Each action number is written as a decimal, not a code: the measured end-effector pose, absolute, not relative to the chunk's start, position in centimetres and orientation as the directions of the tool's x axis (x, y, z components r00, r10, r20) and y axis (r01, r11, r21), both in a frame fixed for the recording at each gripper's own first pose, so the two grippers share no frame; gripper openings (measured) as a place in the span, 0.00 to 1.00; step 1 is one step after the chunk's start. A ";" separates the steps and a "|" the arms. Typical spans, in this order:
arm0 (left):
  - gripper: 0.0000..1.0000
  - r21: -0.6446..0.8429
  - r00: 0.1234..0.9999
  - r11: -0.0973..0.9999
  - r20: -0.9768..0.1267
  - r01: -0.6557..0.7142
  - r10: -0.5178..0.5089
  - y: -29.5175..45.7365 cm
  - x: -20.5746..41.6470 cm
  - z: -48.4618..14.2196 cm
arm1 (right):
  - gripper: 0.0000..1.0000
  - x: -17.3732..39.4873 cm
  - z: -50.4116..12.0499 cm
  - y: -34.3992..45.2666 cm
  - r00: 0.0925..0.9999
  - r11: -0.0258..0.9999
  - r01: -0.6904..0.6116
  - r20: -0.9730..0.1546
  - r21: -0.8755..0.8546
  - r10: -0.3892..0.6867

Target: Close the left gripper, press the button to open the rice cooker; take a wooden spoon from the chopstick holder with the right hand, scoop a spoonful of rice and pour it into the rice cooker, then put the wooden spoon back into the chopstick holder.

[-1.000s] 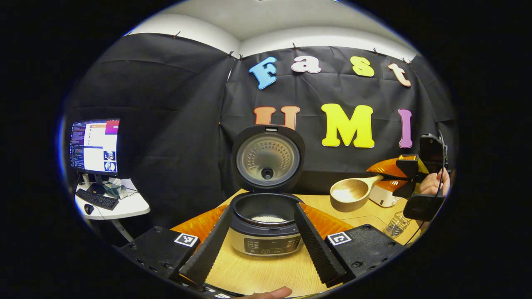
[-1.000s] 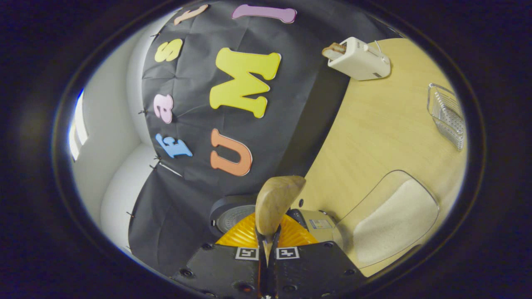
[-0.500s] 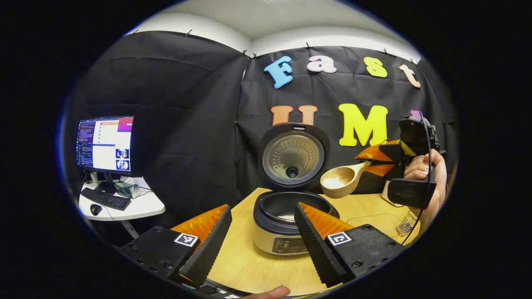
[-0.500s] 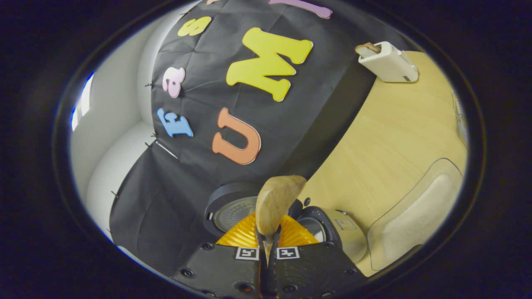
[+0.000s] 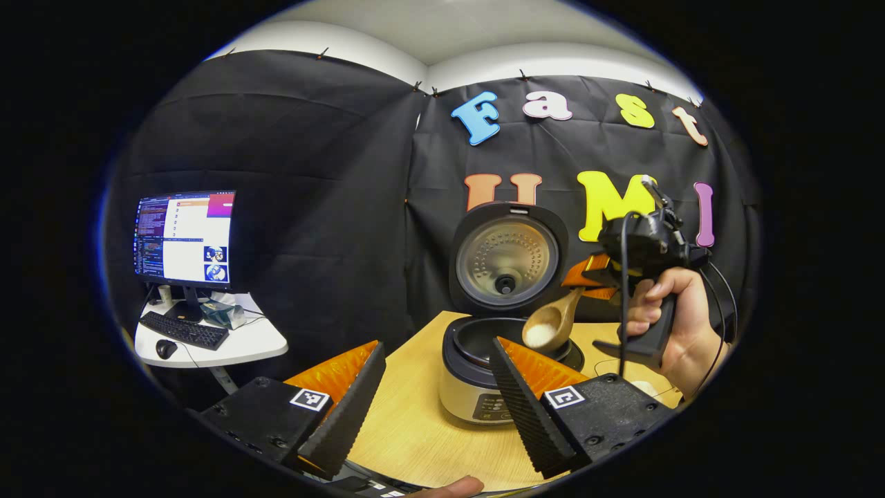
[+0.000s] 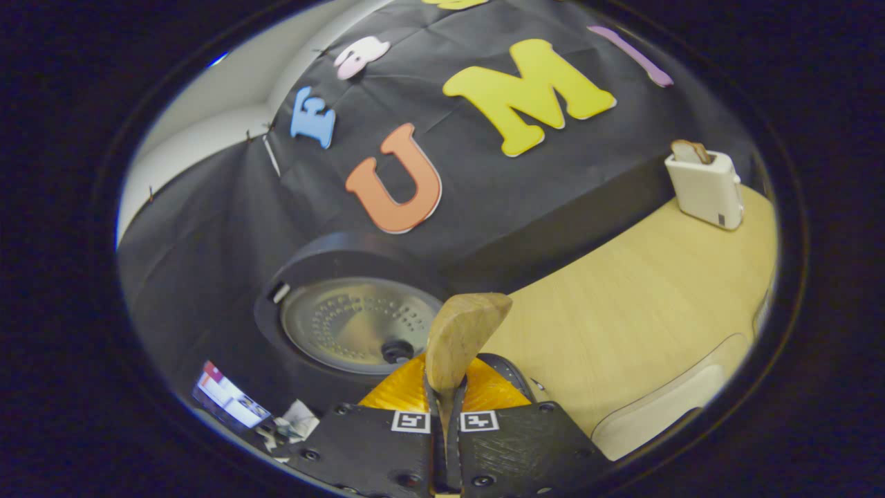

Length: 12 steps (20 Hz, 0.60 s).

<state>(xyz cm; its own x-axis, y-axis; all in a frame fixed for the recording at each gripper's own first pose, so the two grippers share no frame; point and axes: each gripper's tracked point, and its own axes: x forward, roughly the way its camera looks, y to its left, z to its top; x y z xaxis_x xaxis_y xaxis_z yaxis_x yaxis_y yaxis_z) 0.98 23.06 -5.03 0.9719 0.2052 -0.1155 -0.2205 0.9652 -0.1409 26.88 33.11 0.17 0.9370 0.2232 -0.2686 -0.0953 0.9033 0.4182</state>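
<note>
A wooden spoon point(image 5: 550, 324) carrying a small heap of white rice point(image 5: 538, 335) hangs tilted over the open pot of the rice cooker point(image 5: 484, 373), its bowl just above the rim. The right gripper point(image 6: 446, 422), seen in the right gripper view, is clamped tight on the spoon's handle, both fingers pressing it with barely a slit between them; in the left gripper view a hand point(image 5: 681, 321) holds that gripper to the right of the cooker. The cooker's lid point(image 5: 508, 257) stands upright, its perforated metal inner plate facing forward. The left gripper point(image 5: 435, 387) holds nothing, its two ribbed fingers point(image 5: 346, 408) spread wide apart, low over the wooden table point(image 5: 408, 429) in front of the cooker. A white toaster point(image 6: 705, 183) with a slice of bread in it sits at the table's far edge against the black cloth wall. A monitor point(image 5: 183, 238) and keyboard point(image 5: 183, 330) stand on a side desk at left.
</note>
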 end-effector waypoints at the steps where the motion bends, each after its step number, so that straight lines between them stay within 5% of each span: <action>1: 0.97 -0.138 0.969 0.963 -0.114 -0.232 0.217 23.4 0.8 -5.0 | 0.01 26.8 -0.2 33.6 0.938 0.918 -0.108 -0.267 0.382 0.221; 7: 0.97 -0.148 0.961 0.953 -0.132 -0.263 0.244 24.4 0.6 -5.6 | 0.01 26.9 0.5 35.1 0.963 0.987 -0.145 -0.217 0.075 0.158; 12: 0.97 -0.144 0.957 0.952 -0.146 -0.270 0.250 24.3 0.7 -5.9 | 0.01 26.1 2.8 37.1 0.981 0.949 -0.185 -0.105 -0.254 0.164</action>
<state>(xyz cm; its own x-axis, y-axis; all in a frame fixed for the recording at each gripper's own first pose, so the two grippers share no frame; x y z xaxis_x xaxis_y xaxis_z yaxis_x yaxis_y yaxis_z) 0.68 24.33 -5.94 0.9573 0.2496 -0.1456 -0.2702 0.9519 -0.1442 26.14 37.12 2.81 0.9810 0.1636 -0.1045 -0.1853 0.9494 -0.2537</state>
